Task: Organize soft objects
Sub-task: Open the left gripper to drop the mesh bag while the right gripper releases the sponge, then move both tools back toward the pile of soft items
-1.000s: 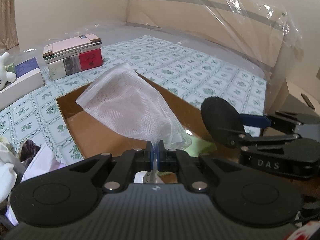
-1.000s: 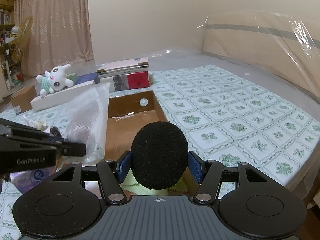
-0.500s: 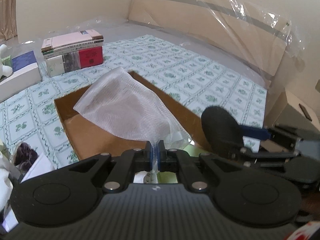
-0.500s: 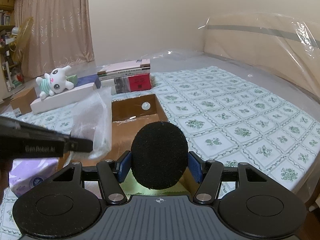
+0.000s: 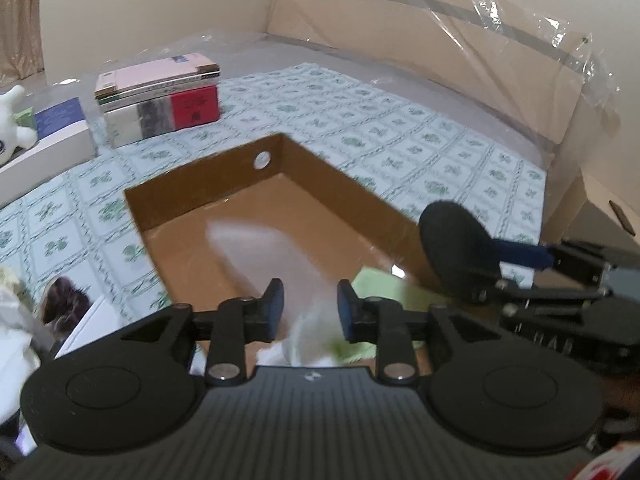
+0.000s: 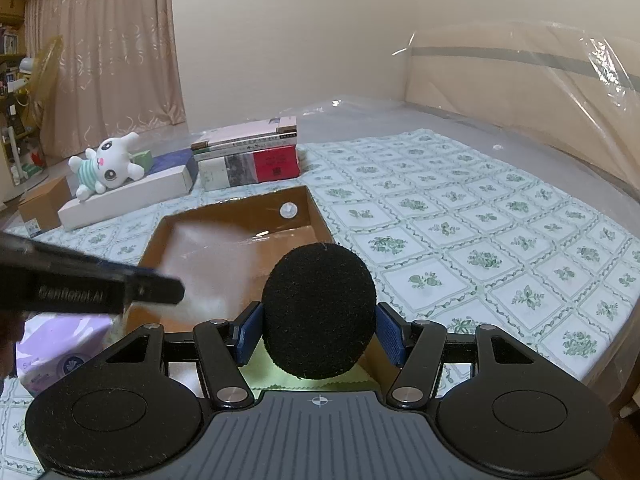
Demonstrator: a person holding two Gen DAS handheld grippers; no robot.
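Note:
My left gripper (image 5: 308, 308) is open over the near end of an open cardboard box (image 5: 332, 172). A white mesh bag (image 5: 260, 256), blurred, falls free between and beyond its fingers into the box. It also shows in the right wrist view (image 6: 208, 268). My right gripper (image 6: 318, 332) is shut on a round black sponge pad (image 6: 319, 312), held above the box's near right corner. The pad and right gripper show in the left wrist view (image 5: 460, 252). A light green cloth (image 5: 384, 284) lies in the box's near end.
A stack of books (image 6: 248, 152) stands beyond the box on the patterned sheet. A white plush rabbit (image 6: 106, 166) lies on a long white box (image 6: 132, 196) at far left. A purple tissue pack (image 6: 60, 352) lies at near left. A plastic-wrapped headboard (image 5: 440, 40) stands behind.
My left gripper has opened and let go of the white mesh bag, which drops into the box. The right gripper has kept the black pad and barely moved.

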